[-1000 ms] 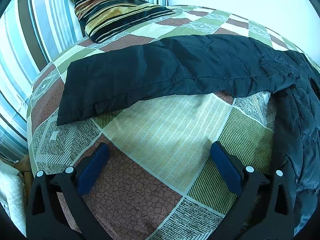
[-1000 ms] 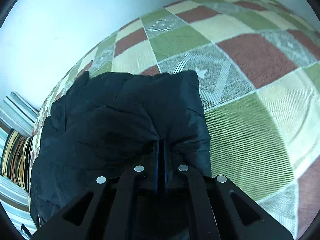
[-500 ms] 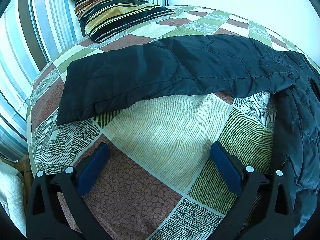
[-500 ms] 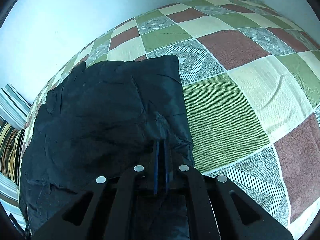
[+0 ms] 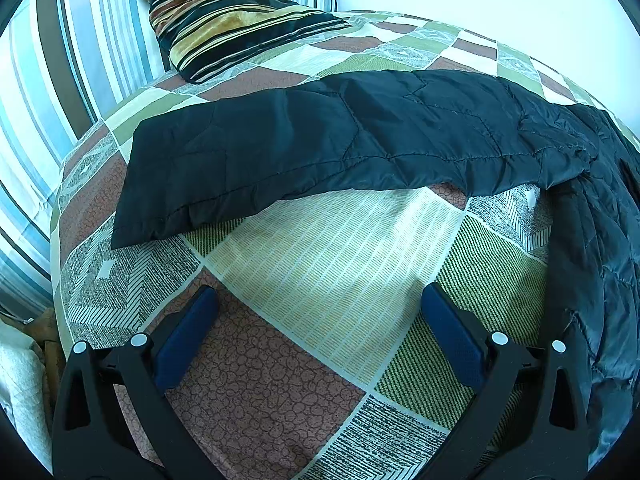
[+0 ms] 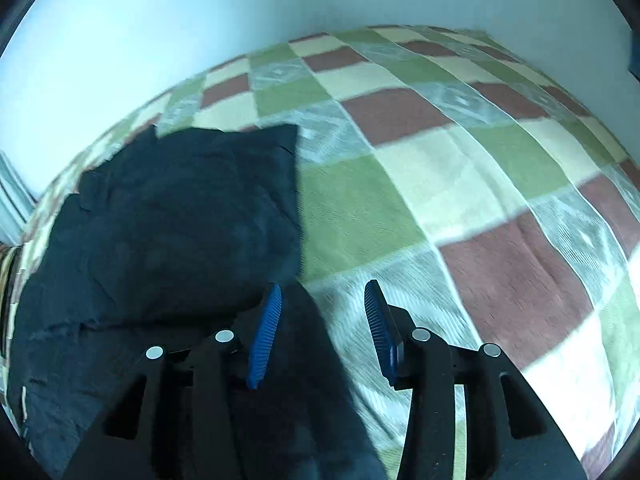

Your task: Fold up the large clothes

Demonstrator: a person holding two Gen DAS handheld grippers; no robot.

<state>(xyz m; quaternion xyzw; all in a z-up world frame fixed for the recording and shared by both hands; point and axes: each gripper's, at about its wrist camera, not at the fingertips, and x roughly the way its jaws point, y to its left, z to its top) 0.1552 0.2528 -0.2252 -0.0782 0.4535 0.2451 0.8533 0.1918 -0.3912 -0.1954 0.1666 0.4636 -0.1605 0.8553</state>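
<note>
A black quilted jacket (image 5: 360,140) lies on the patchwork bedspread (image 5: 332,264). One sleeve stretches to the left across the bed in the left wrist view, and the body runs down the right edge. My left gripper (image 5: 316,304) is open and empty, low over bare bedspread in front of the sleeve. In the right wrist view the jacket's folded body (image 6: 180,232) lies at the left. My right gripper (image 6: 322,294) is open and empty at the jacket's right edge, its left finger over the fabric. This view is blurred.
A striped pillow (image 5: 228,12) lies at the head of the bed, against a striped curtain (image 5: 52,68). A white wall (image 6: 200,20) runs along the bed's far side. The bedspread's left edge drops off near a pale cloth (image 5: 20,392).
My right gripper has opened and let go of the jacket, and has swung to the right. The jacket's body now lies flat. The left gripper has not moved.
</note>
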